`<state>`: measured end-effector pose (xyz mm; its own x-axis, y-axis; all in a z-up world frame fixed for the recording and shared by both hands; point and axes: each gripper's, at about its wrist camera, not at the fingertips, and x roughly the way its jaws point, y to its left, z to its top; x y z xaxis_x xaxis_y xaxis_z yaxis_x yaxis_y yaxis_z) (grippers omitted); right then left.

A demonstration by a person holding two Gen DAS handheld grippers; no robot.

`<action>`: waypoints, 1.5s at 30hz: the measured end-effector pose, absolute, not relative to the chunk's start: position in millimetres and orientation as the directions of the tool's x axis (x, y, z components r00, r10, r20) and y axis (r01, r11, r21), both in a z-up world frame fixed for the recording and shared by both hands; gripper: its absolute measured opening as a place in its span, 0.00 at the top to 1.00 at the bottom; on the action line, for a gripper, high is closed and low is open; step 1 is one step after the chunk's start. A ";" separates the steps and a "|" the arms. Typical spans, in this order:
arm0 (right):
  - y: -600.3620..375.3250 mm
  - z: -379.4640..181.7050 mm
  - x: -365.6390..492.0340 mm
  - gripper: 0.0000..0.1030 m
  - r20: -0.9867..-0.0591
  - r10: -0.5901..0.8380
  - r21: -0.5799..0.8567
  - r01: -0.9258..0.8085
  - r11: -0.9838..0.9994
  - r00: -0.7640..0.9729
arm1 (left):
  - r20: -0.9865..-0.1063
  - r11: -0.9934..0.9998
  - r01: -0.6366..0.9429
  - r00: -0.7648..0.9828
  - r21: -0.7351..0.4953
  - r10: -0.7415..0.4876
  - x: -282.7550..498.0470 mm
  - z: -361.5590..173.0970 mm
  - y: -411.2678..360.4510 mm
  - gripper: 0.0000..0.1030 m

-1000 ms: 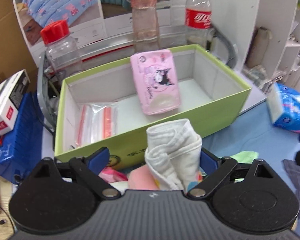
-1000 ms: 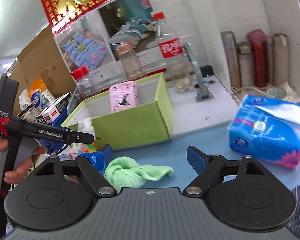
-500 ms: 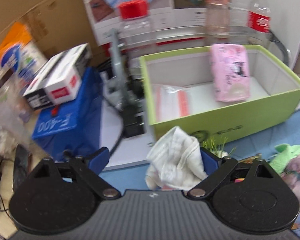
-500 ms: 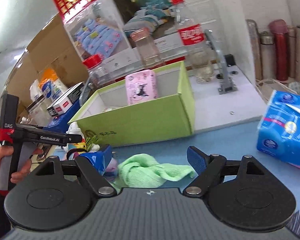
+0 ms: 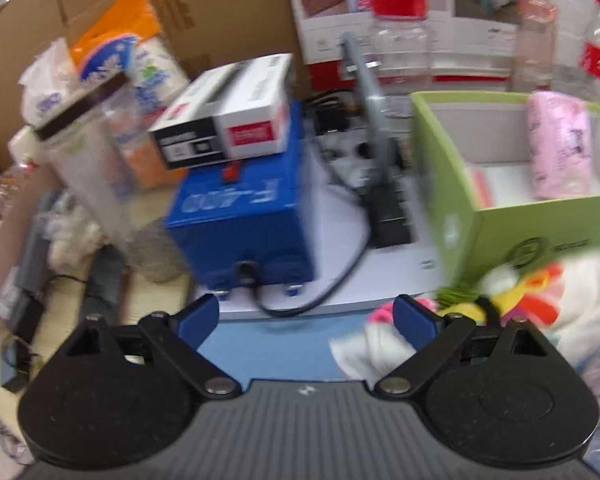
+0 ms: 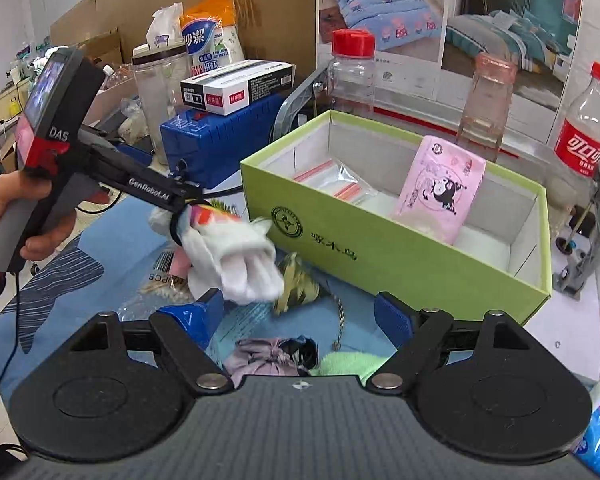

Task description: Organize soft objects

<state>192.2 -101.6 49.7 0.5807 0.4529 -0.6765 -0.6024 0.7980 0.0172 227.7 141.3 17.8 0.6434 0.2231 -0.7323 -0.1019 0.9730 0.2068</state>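
In the left wrist view my left gripper (image 5: pixel 306 320) is open, with nothing between its blue fingers. A white cloth (image 5: pixel 370 350) lies low beside its right finger, and a white toy with yellow and red (image 5: pixel 556 300) sits further right. The picture is blurred. The green box (image 6: pixel 400 264) holds a pink tissue pack (image 6: pixel 440 196) and clear zip bags (image 6: pixel 336 184). My right gripper (image 6: pixel 296 320) is open over a heap: a purple-grey cloth (image 6: pixel 268 356), a green cloth (image 6: pixel 344 360) and a camouflage pouch (image 6: pixel 296 284). A white cloth (image 6: pixel 244 268) bunches at the left gripper's tip, close to my right gripper's left finger.
A person's hand (image 6: pixel 4 216) holds the left gripper's handle. Left of the box stand a blue case (image 6: pixel 204 140) under a white carton (image 6: pixel 236 84), and a clear jar (image 6: pixel 160 92). Behind it are a red-capped jar (image 6: pixel 352 68), a pink bottle (image 6: pixel 488 108) and a cola bottle (image 6: pixel 584 136).
The left view has swung left off the box; the white cloth, earlier upright between its fingers, now sits low by the right finger. The right view rolled and drew nearer the box and heap.
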 end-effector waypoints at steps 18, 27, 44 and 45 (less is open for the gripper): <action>-207.1 24.4 169.5 0.32 -0.609 0.431 0.269 -0.339 0.902 0.666 | -0.722 0.937 0.294 0.688 0.188 -0.071 224.1 37.5 106.4 0.09; -200.1 9.4 216.2 0.32 -0.653 0.463 0.337 -0.317 0.886 0.599 | -0.763 0.973 0.165 0.646 0.163 0.018 238.0 12.2 114.4 0.09; -234.1 -2.5 227.4 0.31 -0.821 0.231 0.139 -0.210 0.968 0.523 | -0.779 0.990 0.113 0.627 0.084 -0.005 232.3 6.4 128.3 0.09; -240.8 0.3 219.0 0.31 -0.819 0.185 0.094 -0.190 0.977 0.543 | -0.779 0.990 0.113 0.627 0.085 -0.005 232.3 6.0 127.4 0.09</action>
<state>219.0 -240.8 0.3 0.5435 0.1848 -0.8188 -0.1903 0.9772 0.0942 232.3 127.4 6.0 0.6269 -0.0048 -0.7791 0.1126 0.9900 0.0845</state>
